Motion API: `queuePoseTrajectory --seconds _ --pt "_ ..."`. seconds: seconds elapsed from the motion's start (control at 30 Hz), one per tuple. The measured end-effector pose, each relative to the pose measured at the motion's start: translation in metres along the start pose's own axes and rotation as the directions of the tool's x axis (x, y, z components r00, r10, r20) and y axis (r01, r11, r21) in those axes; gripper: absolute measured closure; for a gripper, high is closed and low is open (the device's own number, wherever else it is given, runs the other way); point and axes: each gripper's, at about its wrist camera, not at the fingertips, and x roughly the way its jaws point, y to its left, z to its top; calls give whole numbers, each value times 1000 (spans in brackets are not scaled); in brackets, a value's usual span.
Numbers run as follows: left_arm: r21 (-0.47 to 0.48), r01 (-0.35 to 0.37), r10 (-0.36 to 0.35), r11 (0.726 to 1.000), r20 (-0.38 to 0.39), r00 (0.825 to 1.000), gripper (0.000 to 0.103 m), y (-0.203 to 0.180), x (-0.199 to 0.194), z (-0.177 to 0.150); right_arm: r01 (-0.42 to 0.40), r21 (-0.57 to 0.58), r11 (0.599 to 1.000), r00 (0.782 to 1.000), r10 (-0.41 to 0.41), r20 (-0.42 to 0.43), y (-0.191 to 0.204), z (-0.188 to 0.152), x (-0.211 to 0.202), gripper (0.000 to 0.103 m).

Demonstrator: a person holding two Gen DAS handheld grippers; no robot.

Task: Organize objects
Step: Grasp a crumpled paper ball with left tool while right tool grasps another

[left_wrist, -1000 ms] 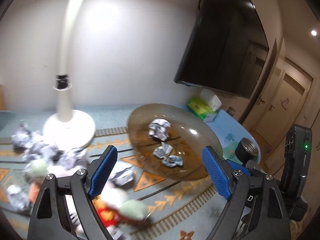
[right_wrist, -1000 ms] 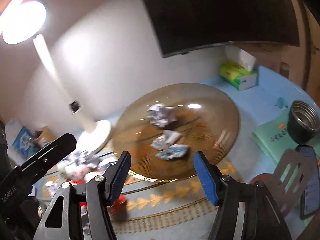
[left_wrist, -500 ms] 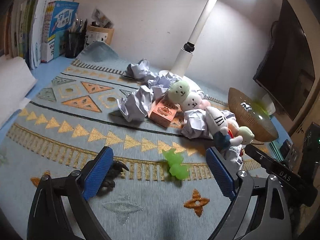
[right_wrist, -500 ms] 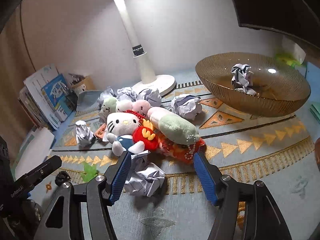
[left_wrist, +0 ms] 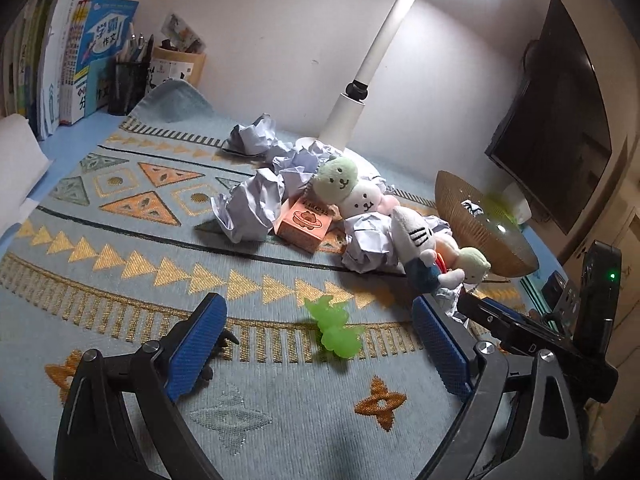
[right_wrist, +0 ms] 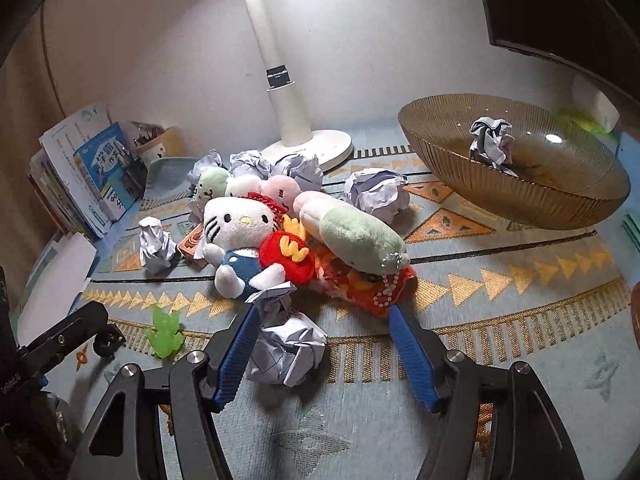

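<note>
A pile of plush toys and crumpled paper balls lies on the patterned mat [left_wrist: 120, 240]. My left gripper [left_wrist: 316, 344] is open, low over the mat, with a small green figure [left_wrist: 336, 330] between its fingers and a small black figure [left_wrist: 224, 340] at the left fingertip. My right gripper [right_wrist: 320, 344] is open around a crumpled paper ball [right_wrist: 286, 344], which lies against its left finger. The Hello Kitty plush [right_wrist: 240, 240] and a green-pink plush [right_wrist: 352, 232] lie just beyond. An amber glass bowl [right_wrist: 540, 208] at the right holds crumpled paper [right_wrist: 490, 140].
A white lamp base [right_wrist: 316, 146] stands behind the pile. Books [left_wrist: 92, 60] and a pen holder [left_wrist: 128, 84] stand at the back left. A dark TV [left_wrist: 560, 120] hangs on the right wall. An orange box [left_wrist: 306, 224] sits in the pile.
Both grippers swung away from the bowl to the toy pile and came down low. The right gripper has closed in around the paper ball; the left now frames the green figure.
</note>
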Motion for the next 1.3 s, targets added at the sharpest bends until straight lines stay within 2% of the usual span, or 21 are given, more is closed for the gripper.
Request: queuePoseTrajectory --seconds 0.3,0.33,0.4,0.43,0.53,0.6,0.67,0.7,0.8,0.83,0.87,0.93,0.97,1.07,1.2,1.3 --pt "-23 0 0 1000 -16 1000 9 3 2 1 -8 10 1000 999 8 52 -2 0 -12 36" --pt "-31 -3 2 1000 -23 1000 9 4 2 2 7 17 1000 998 -8 57 -2 0 -13 34" --pt "-49 -1 -1 999 -36 999 9 10 1 10 24 31 999 998 -25 56 -3 0 -17 20" --pt "-45 -8 7 999 -27 1000 9 12 -1 17 0 44 999 999 -2 51 -3 0 -18 19" --pt "10 -116 116 993 -9 993 9 18 2 48 -47 47 998 999 46 20 4 -3 -15 16" --pt "49 -98 101 994 -58 993 9 25 22 64 -20 6 1000 1000 20 -8 14 -6 -6 16" --pt "54 -127 132 990 -101 986 9 34 49 72 12 -33 999 999 -13 -37 22 -6 2 16" --pt "50 -136 141 989 -126 982 10 39 61 73 21 -41 999 998 -23 -50 23 -6 5 16" --pt "7 -105 105 994 -175 979 12 50 83 74 28 -37 999 995 -31 -96 22 -5 16 16" --pt "-8 -96 93 995 -178 980 16 52 87 73 22 -33 999 994 -25 -108 22 -4 19 16" --pt "-17 -90 85 996 -189 978 25 53 89 72 11 -33 999 993 -15 -118 22 -3 21 16" --pt "-35 -72 62 997 -221 973 42 57 94 70 6 -42 999 994 -10 -111 24 -3 22 21" --pt "-39 -75 65 996 -206 976 45 58 91 70 16 -45 999 994 -21 -105 25 -3 22 34" --pt "-53 -60 48 997 -194 980 52 61 89 69 2 -47 999 991 -9 -137 25 -5 27 53" --pt "-45 -59 51 997 -169 984 53 57 82 70 -4 -32 999 996 1 -94 23 -4 17 55" --pt "-23 -36 34 999 -109 993 53 47 62 73 -65 -12 998 997 65 -38 17 -5 -3 55"
